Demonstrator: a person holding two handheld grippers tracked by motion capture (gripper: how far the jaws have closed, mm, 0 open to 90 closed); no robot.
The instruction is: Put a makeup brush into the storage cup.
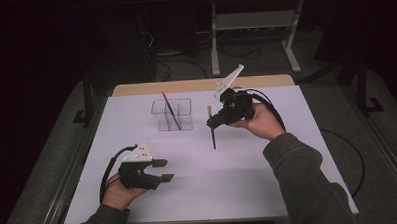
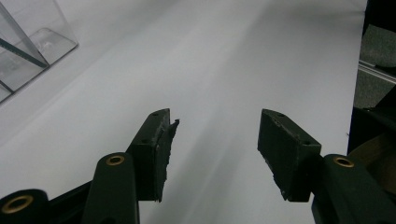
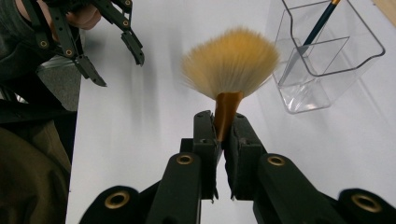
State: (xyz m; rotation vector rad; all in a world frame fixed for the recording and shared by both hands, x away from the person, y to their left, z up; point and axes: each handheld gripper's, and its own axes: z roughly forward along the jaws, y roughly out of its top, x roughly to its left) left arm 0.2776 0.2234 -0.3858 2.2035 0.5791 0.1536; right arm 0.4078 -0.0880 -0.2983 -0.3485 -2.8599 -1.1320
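Observation:
My right gripper (image 1: pixel 210 122) is shut on a makeup brush (image 1: pixel 213 136) and holds it above the white table. In the right gripper view the jaws (image 3: pixel 222 126) clamp the copper ferrule, and the tan fan of bristles (image 3: pixel 230 63) spreads above them. In the high view the dark handle hangs down toward the table. A clear divided holder (image 1: pixel 172 114) stands left of the brush, and a thin dark-handled brush (image 1: pixel 170 109) leans inside it. My left gripper (image 1: pixel 166 170) rests open near the front left with nothing between its jaws (image 2: pixel 217 135).
A white sheet (image 1: pixel 239 180) covers the table, with a wooden strip (image 1: pixel 200 85) along the far edge. The holder's corner (image 2: pixel 28 51) appears at the upper left of the left gripper view. The sheet's edge (image 2: pixel 357 70) runs down that view's right side. A metal stand (image 1: pixel 253 25) is on the floor beyond.

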